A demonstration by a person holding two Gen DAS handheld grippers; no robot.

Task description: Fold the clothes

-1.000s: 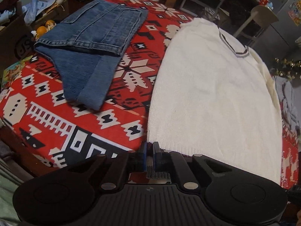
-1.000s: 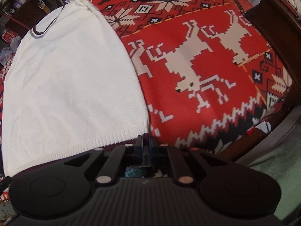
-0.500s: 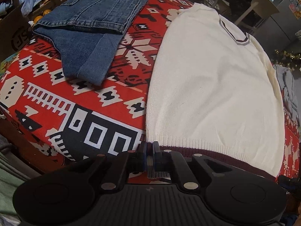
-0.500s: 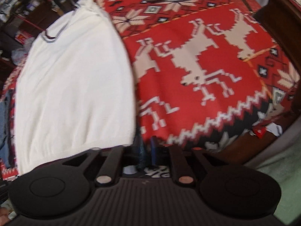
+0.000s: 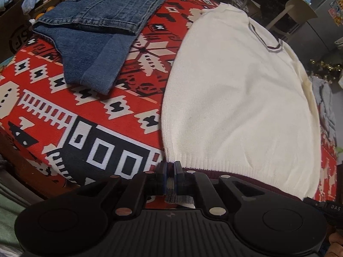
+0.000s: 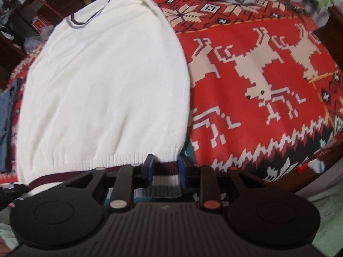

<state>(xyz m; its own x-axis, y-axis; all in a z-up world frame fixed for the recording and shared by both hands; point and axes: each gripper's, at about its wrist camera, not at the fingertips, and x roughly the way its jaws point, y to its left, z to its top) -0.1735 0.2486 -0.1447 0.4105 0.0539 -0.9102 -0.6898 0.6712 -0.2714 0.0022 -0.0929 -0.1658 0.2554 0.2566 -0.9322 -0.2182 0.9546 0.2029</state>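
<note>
Two claws at the hem of a white sweater (image 5: 235, 98) spread flat on a red patterned blanket (image 5: 64, 111).

Left claw (image 5: 170, 175) is clamped on the hem's left corner; right claw (image 6: 165, 169) straddles the right corner, jaws closing, pads not yet pressing. The sweater's long axis runs toward 12 o'clock from both, collar (image 6: 85, 21) farthest. Folded jeans (image 5: 96, 32) lie at 10 o'clock from the left claw.
</note>
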